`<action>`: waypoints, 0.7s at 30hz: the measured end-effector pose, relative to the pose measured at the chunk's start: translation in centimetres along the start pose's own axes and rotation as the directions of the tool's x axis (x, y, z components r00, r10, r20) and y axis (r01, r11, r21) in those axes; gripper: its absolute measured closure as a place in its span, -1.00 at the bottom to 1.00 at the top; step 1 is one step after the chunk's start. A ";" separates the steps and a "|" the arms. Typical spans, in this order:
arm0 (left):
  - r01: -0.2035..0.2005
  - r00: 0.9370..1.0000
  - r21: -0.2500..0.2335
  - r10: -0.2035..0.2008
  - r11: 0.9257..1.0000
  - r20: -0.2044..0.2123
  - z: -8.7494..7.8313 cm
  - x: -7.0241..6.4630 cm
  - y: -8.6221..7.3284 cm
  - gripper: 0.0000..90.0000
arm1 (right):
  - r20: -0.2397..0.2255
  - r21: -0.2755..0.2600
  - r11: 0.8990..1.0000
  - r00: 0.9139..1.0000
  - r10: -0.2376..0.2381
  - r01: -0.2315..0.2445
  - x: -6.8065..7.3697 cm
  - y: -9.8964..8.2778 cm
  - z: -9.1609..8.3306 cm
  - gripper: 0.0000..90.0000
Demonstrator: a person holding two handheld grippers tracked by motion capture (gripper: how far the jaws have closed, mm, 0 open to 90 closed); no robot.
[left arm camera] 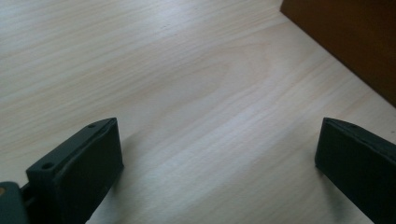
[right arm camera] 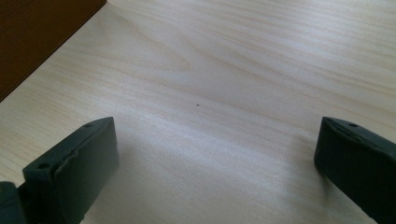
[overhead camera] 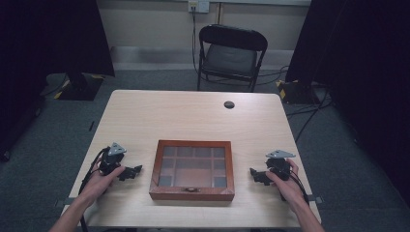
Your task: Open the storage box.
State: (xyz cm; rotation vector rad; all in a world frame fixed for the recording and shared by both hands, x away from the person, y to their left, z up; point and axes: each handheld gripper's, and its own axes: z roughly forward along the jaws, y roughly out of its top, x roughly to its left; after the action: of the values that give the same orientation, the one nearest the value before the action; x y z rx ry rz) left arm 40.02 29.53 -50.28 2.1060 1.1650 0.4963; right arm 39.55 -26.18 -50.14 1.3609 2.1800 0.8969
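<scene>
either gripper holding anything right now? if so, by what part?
Nothing is held. The left gripper and right gripper are both open over bare table, either side of the closed wooden box, touching neither.

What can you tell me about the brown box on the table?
The wooden box is flat and reddish brown, with a glass lid that looks shut. Through the glass you can see dividers making little compartments; what is inside is too dim to tell. A small metal clasp sits on its near edge. It lies flat on the table, between the two grippers, touching neither.
</scene>
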 end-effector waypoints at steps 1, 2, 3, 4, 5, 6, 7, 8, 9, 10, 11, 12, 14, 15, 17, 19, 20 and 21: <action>0.006 1.000 -0.001 -0.006 1.000 0.000 0.0 -0.1 0.0 -0.99 | 0.000 0.000 1.000 1.000 0.000 0.000 0.0 0.0 0.0 -1.00; 0.005 1.000 -0.002 -0.005 1.000 -0.004 0.0 -0.1 0.0 -0.99 | 0.000 0.000 1.000 1.000 0.000 0.000 0.0 0.0 0.0 -1.00; 0.007 1.000 -0.002 -0.007 1.000 -0.003 0.0 -0.1 0.0 -0.99 | 0.000 0.000 1.000 1.000 0.001 -0.001 0.0 0.0 0.0 -1.00; 0.007 1.000 0.000 -0.007 1.000 -0.002 0.0 -0.1 0.0 -0.99 | 0.000 0.000 1.000 1.000 0.000 0.000 0.0 0.0 0.0 -1.00; 0.003 1.000 0.008 -0.003 1.000 -0.005 -0.1 0.0 0.1 -0.99 | 0.000 0.000 1.000 1.000 0.000 0.000 0.0 0.0 0.0 -1.00; 0.006 1.000 0.015 -0.006 1.000 0.001 -0.1 0.0 0.1 -0.93 | 0.000 0.000 1.000 1.000 0.000 0.000 0.0 0.0 0.0 -1.00; 0.000 1.000 0.024 0.000 1.000 0.009 -0.3 0.0 0.2 -0.93 | 0.000 0.000 1.000 1.000 0.000 0.000 0.0 0.0 0.0 -1.00; 0.000 1.000 0.033 0.000 0.999 0.016 -0.4 0.0 0.2 -0.89 | 0.000 0.000 1.000 1.000 0.000 0.000 0.0 0.0 0.0 -1.00; -0.009 1.000 0.046 0.008 0.999 0.013 -0.6 0.1 0.3 -0.84 | 0.000 0.000 1.000 1.000 0.000 0.000 0.0 0.0 0.0 -1.00; -0.012 1.000 0.051 0.011 0.999 0.014 -0.7 0.1 0.3 -0.79 | 0.000 0.000 1.000 1.000 0.000 0.000 0.0 0.0 0.0 -1.00; -0.015 1.000 0.057 0.014 0.998 0.011 -0.8 0.2 0.4 -0.74 | 0.000 0.000 1.000 1.000 0.000 0.000 0.0 0.0 0.0 -1.00; 0.000 1.000 0.047 0.000 0.999 0.015 -0.8 0.1 0.4 -0.70 | 0.001 0.002 1.000 1.000 0.002 -0.002 0.0 0.0 0.0 -1.00; -0.006 1.000 0.059 0.005 0.998 0.014 -0.9 0.1 0.5 -0.65 | -0.002 0.001 1.000 1.000 -0.002 0.002 0.0 0.0 0.0 -1.00; -0.009 1.000 0.066 0.009 0.998 0.015 -1.0 0.1 0.5 -0.64 | -0.003 0.001 1.000 1.000 -0.003 0.003 0.0 0.0 0.0 -1.00; -0.018 0.999 0.075 0.016 0.997 0.029 -1.0 0.2 0.7 -0.61 | -0.002 0.001 1.000 1.000 -0.003 0.003 0.0 0.0 0.0 -1.00; -0.010 0.999 0.072 0.007 0.997 0.052 -1.3 0.2 0.9 -0.58 | -0.003 0.002 1.000 1.000 -0.004 0.004 0.0 0.0 0.0 -1.00; -0.002 0.998 0.039 0.000 0.999 0.057 -1.7 0.1 1.1 -0.57 | -0.003 0.002 1.000 1.000 -0.004 0.004 0.0 0.0 0.0 -1.00; -0.002 0.998 0.039 0.000 0.999 0.057 -1.7 0.1 1.1 -0.57 | -0.003 0.002 1.000 1.000 -0.004 0.004 0.0 0.0 0.0 -1.00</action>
State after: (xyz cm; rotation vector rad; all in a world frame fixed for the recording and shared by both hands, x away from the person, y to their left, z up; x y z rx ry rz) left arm 39.70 29.86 -48.29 2.1403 1.1498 0.4143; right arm 39.58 -26.22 -50.13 1.3568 2.1856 0.8968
